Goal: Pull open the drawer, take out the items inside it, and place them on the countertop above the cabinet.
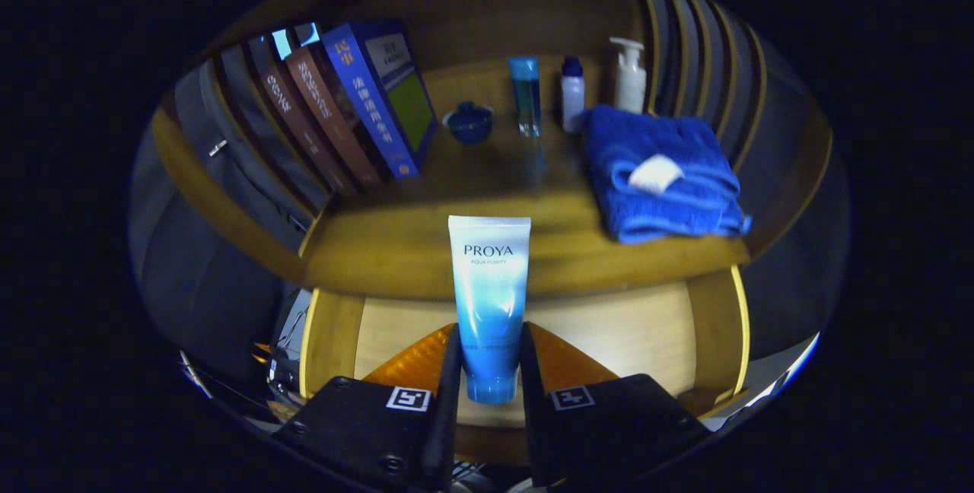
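Note:
A white-to-blue cosmetic tube stands upright between my two fingers, cap end down. My gripper is shut on the tube, with both black fingers pressing its lower part. The tube hangs above the pulled-open wooden drawer, whose pale bottom shows beneath it. Just beyond the tube lies the front edge of the wooden countertop.
On the countertop, several books lean at the left. A folded blue towel lies at the right. At the back stand a small blue lidded jar, a blue bottle, a small white bottle and a white pump bottle.

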`<move>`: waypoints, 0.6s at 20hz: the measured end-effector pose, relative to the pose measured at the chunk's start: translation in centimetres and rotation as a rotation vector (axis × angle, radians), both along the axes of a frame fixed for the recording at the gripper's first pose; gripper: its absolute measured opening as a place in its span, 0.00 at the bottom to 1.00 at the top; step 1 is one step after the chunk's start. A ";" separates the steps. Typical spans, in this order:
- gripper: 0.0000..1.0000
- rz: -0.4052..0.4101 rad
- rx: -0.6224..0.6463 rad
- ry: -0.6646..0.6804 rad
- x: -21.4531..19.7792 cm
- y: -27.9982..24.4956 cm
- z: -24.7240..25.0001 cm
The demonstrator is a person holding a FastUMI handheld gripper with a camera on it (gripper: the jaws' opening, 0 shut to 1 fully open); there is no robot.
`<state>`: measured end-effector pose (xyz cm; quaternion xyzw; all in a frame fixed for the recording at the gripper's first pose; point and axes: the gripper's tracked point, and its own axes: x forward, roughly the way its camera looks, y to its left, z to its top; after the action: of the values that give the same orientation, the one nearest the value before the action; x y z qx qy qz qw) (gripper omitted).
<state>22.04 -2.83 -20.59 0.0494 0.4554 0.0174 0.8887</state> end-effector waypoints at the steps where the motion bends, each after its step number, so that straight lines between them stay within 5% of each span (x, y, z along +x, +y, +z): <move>1: 0.42 -0.001 -0.015 -0.015 1.9 -0.1 0.2; 5: 0.43 -0.016 -0.050 0.059 7.2 -1.2 -3.0; 12: 0.44 -0.045 -0.072 0.101 10.2 -1.9 -6.3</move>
<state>32.26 -4.75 -26.94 0.0285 0.4989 -0.0213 0.8659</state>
